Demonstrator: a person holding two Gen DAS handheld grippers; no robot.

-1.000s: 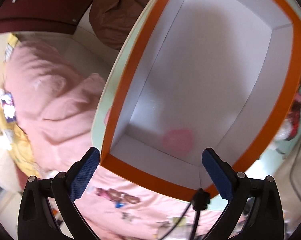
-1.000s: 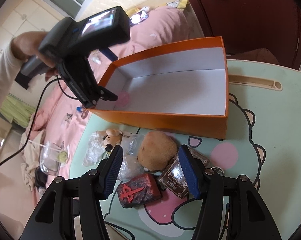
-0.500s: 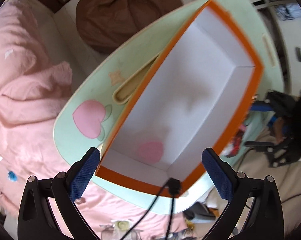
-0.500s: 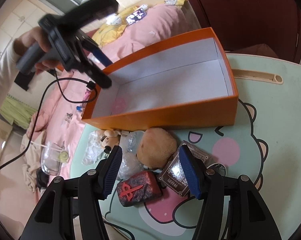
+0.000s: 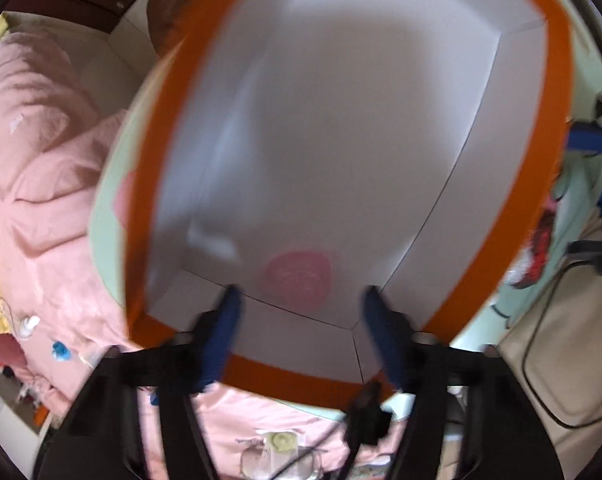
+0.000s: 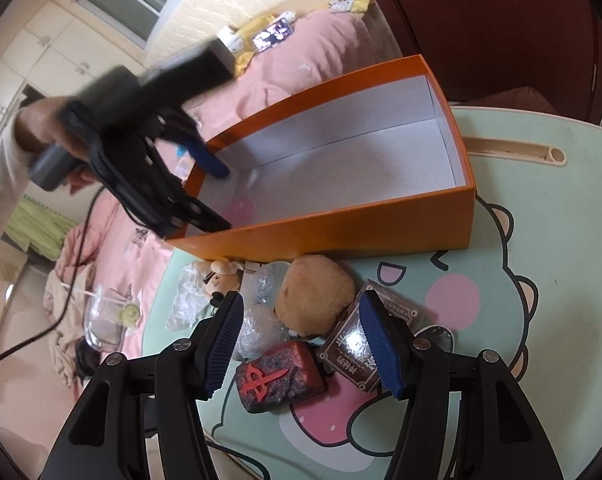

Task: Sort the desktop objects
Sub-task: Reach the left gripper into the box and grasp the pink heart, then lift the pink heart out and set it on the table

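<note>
**A:** How far along are you with the sorting?

**B:** By my reading, hardly begun. Your biggest thing, the orange box point(image 6: 341, 184), sits on the mint-green cartoon table point(image 6: 549, 248) with its white inside bare; only a faint pink round mark shows on its floor near the short end, and nothing from the pile is in it.

**A:** And what waits to go in?

**B:** Everything, I judge. The pile lies on the table just beside the box's long orange wall, between that wall and your right gripper point(image 6: 301, 344). Largest first: the tan plush lump point(image 6: 315, 296) touches the box wall; the dark card pack with a silver frame point(image 6: 365, 352) leans beside it; the red-and-black block with a red character point(image 6: 279, 376) lies nearest you; then crinkled clear wrappers point(image 6: 261, 330) and a small cream dog figure point(image 6: 221, 276) by the box corner.

**A:** What are my tools doing?

**B:** Your right gripper hovers over the pile with its fingers spread wide, holding nothing. Your left gripper point(image 5: 301, 320) is blurred; its fingers are parted and empty, and in the right wrist view they straddle the short end wall of the box, one blue pad point(image 6: 209, 158) inside. Whether they touch the cardboard, I cannot tell.

**A:** So what remains?

**B:** All the picking and placing, as far as I can judge.
</note>
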